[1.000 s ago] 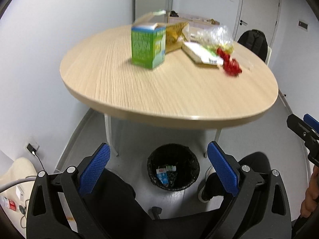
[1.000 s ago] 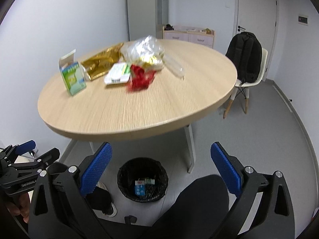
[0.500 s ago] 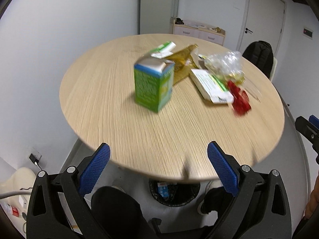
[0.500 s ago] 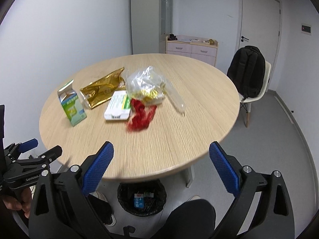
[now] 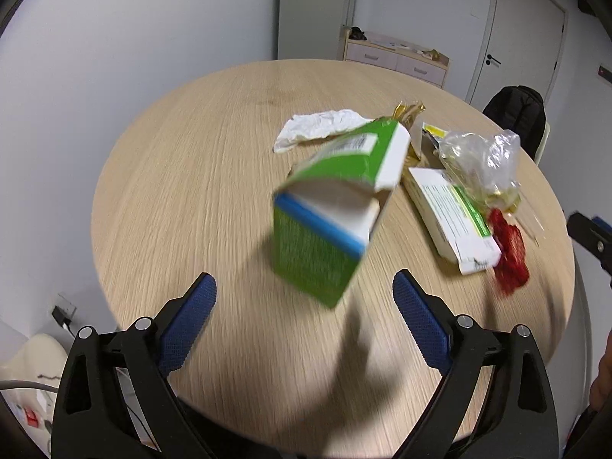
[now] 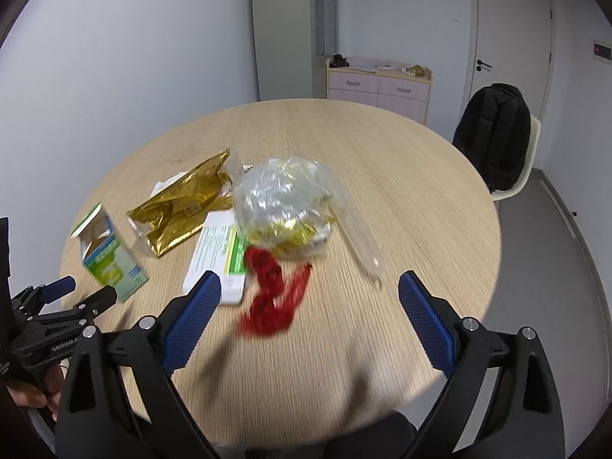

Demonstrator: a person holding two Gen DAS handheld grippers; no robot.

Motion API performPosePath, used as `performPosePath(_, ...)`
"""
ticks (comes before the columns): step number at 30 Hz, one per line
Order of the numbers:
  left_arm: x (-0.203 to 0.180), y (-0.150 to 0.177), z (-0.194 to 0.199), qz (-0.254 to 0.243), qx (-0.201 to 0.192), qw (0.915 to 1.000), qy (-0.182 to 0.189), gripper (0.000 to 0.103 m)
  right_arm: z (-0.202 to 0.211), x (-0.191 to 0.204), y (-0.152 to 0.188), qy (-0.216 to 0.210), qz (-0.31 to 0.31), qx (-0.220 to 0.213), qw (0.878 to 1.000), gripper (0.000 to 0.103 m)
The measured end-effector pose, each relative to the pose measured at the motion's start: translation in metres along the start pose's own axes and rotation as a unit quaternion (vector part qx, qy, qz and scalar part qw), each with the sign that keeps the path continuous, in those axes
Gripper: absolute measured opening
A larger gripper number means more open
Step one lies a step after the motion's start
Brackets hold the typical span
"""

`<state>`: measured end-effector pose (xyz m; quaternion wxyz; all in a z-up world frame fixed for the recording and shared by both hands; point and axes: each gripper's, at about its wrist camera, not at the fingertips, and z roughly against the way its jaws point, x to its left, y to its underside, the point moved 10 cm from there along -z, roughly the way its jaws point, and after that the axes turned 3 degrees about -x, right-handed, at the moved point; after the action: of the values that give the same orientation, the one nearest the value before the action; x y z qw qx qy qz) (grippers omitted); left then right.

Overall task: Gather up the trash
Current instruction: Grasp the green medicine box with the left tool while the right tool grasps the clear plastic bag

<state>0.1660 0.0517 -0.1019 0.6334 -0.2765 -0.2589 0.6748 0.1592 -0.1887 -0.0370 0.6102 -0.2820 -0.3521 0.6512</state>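
A round light-wood table fills the middle of both views, in a white-walled room with a pink drawer cabinet and a black backpack on a chair at upper right. The trash lies left of centre: crumpled clear plastic bag, gold foil pouch, flat white-green box, open green carton, red wrapper. Left gripper and right gripper gape, having just narrowed slightly, nothing between.
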Motion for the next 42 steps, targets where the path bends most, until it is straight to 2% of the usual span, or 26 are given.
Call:
performPosePath(9, 0.0, -0.016, -0.024, 0.001, 0.016, 0.9998, 0.014, 0.077, -0.047, 0.015, -0.038, -0.009, 0.009, 0.013, 1.0, 0.09)
performPosePath(13, -0.002, -0.017, -0.028, 0.001, 0.022, 0.9995, 0.02, 0.069, -0.065, 0.022, -0.046, -0.012, 0.012, 0.028, 0.999, 0.09)
performPosePath(16, -0.004, -0.02, -0.036, -0.002, 0.026, 0.9995, 0.02, 0.058, -0.08, 0.026, -0.047, -0.01, 0.019, 0.042, 0.999, 0.089)
performPosePath(19, -0.005, -0.018, -0.04, -0.005, 0.032, 0.9992, 0.023, 0.047, -0.094, 0.029, -0.042, -0.018, 0.015, 0.062, 0.998, 0.081)
performPosePath(24, -0.004, -0.016, -0.038, -0.007, 0.031, 0.9992, 0.022, 0.046, -0.102, 0.028, -0.037, -0.026, -0.004, 0.07, 0.997, 0.065)
performPosePath(32, -0.005, -0.018, -0.035, -0.003, 0.03, 0.9994, 0.017, 0.046, -0.097, 0.034, -0.034, -0.016, 0.011, 0.061, 0.998, 0.04)
performPosePath(38, -0.005, -0.017, -0.031, -0.001, 0.027, 0.9995, 0.013, 0.046, -0.087, 0.032, -0.038, -0.005, 0.011, 0.046, 0.999, 0.029)
performPosePath(42, -0.005, -0.017, -0.028, 0.0, 0.024, 0.9996, 0.013, 0.046, -0.081, 0.031, -0.041, 0.001, 0.015, 0.039, 0.999, 0.026)
